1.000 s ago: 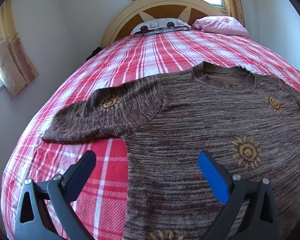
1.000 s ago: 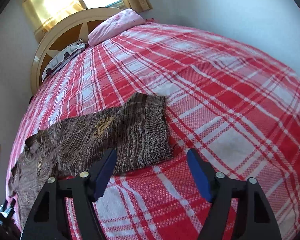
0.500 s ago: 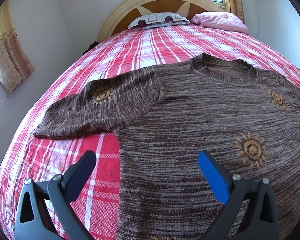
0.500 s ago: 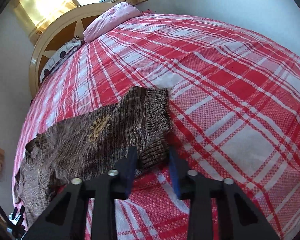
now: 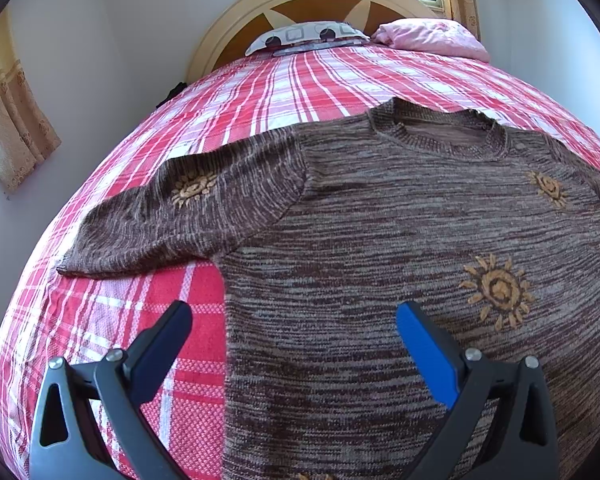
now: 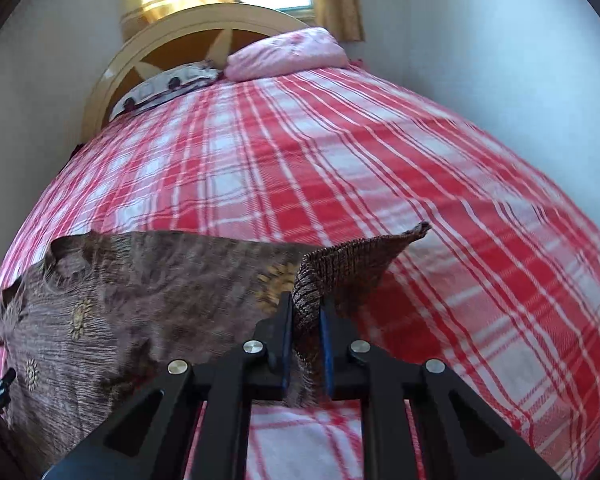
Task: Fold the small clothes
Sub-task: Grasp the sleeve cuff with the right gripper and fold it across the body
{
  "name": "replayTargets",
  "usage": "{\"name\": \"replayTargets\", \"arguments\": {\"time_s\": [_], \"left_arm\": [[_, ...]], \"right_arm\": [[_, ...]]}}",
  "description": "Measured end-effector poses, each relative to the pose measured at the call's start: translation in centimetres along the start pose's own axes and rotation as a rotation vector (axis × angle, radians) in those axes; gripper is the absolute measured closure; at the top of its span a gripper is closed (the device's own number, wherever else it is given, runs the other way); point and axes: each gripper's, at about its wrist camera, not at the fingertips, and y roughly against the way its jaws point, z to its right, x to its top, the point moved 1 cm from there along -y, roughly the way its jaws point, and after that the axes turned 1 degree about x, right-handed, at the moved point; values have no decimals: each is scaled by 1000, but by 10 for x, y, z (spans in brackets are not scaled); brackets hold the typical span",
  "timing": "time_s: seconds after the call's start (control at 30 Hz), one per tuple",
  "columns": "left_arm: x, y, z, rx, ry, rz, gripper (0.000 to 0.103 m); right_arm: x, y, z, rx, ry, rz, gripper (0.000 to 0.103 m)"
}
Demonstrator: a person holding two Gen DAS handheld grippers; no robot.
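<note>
The brown knit sweater (image 5: 380, 240) is spread front up across the red plaid bedspread (image 5: 308, 76), its neckline toward the headboard (image 5: 312, 4), and its body and one sleeve (image 5: 180, 216) are seen lying flat. The cuff of the other sleeve (image 6: 340, 260) is pinched and raised off the bedspread by the right gripper (image 6: 306, 344), whose jaws have just been closing and are now narrow with the ribbed knit clamped between them. The step in hand is judged to be the folding of this sleeve inward over the body. It is best done with the cuff kept just high enough to clear the cloth below, carried in a flat arc toward the chest so that the crease falls along the shoulder seam, and laid down straight rather than twisted. The grip appears to be on the cuff's edge only, so a slip could be caused by a sharp tug; a steady pull is advised. The left gripper (image 5: 294, 320) is held wide with nothing between its jaws, poised above the sweater's lower side edge, where the body could be pinned should it be dragged. Two pillows (image 6: 288, 54) are left well apart at the head of the bed.
</note>
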Motion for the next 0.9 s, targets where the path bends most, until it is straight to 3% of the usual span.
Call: {"name": "replayTargets", "arguments": {"time_s": [0.2,0.23,0.27,0.3,0.33,0.57,0.63,0.73,0.9], "left_arm": [[-1,-2,1,0,-4,-8,0],[-1,-2,1,-2,-1,-9,0],[-1,-3,1,-4,0,-11,0],[-1,-4,1,-6,1,-13,0],[-1,-5,0,-7,2,-16,0],[-1,-10,-2,-21,19,-39,0],[-1,-10,-2,-23,18,-42,0],[-1,-7,-1,-29,12,-35,0],[5,14,10,-114,-13,-12,0]], "right_arm": [[12,7,-77,70,161,45,92],[11,8,-107,101,216,54,92],[11,8,-107,101,216,54,92],[6,8,-142,134,283,58,92],[6,8,-142,134,283,58,92],[-39,-14,-238,230,480,-15,92],[-54,-20,-250,251,510,-39,91],[-76,-26,-256,337,567,-113,76],[-95,5,-216,412,532,-81,72]]}}
